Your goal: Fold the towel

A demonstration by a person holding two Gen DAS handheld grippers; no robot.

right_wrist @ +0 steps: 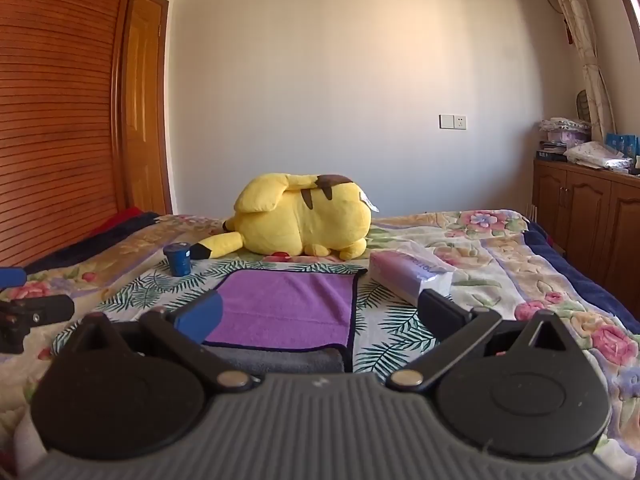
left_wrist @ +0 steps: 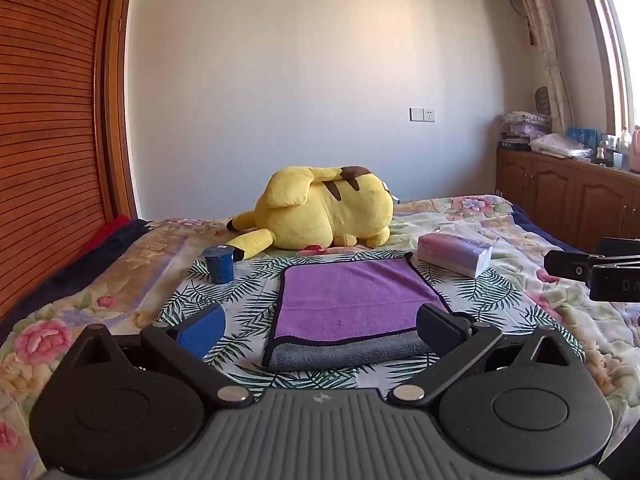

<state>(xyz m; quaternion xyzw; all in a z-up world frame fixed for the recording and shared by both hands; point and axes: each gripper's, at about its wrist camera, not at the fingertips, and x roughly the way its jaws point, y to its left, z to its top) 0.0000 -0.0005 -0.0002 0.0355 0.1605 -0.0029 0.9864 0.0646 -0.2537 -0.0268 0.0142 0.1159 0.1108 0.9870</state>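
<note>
A purple towel (left_wrist: 352, 300) with a dark border lies on the leaf-print cloth (left_wrist: 248, 304), its near part showing the grey underside (left_wrist: 344, 354). It also shows in the right wrist view (right_wrist: 288, 306). My left gripper (left_wrist: 320, 326) is open and empty, fingers spread either side of the towel's near edge, above it. My right gripper (right_wrist: 320, 316) is open and empty, with the towel's near right corner between its fingers. The right gripper's side shows at the right edge of the left wrist view (left_wrist: 600, 272); the left gripper's shows at the left edge of the right wrist view (right_wrist: 32, 316).
A yellow plush toy (left_wrist: 324, 212) lies on the bed behind the towel. A blue cup (left_wrist: 219, 265) stands at the left and a tissue pack (left_wrist: 454, 254) at the right. A wooden wardrobe (left_wrist: 48, 128) is at the left, cabinets (left_wrist: 568, 196) at the right.
</note>
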